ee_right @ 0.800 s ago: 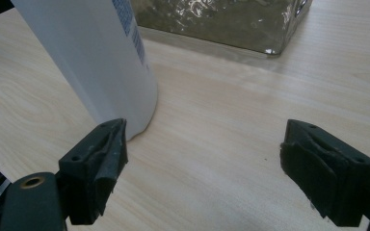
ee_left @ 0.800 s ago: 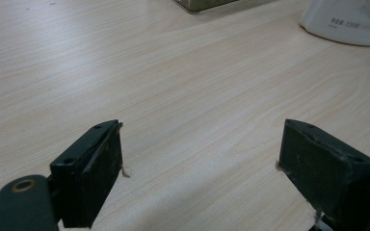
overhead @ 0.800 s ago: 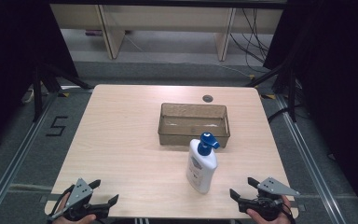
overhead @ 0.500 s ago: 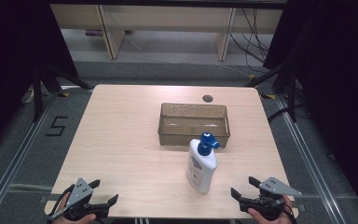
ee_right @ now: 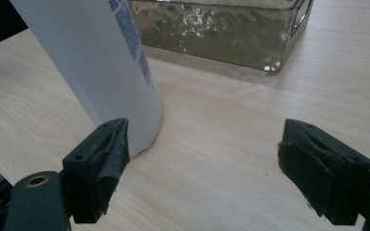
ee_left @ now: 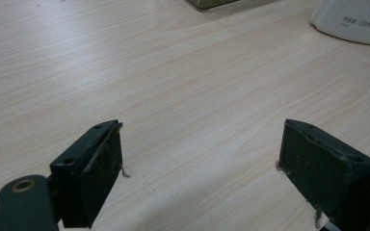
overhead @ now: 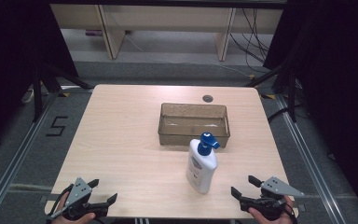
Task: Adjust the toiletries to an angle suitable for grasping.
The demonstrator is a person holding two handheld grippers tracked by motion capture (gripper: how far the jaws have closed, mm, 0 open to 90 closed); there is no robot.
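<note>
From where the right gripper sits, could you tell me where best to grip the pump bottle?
Probably across the white body of the bottle, below the blue pump, coming in level from its right. It stands upright near the right gripper, whose jaws are open; the body looks flat-sided and steadier than the narrow, protruding pump.

The white bottle (overhead: 202,165) stands up tall in the middle of my table (overhead: 121,140). Right behind it sits the clear box (overhead: 194,122), very near. Those two block the way there. On the left side I see lots of bare wood to move over. My right gripper (overhead: 246,186) is near the bottle, with open wood between them.
</note>
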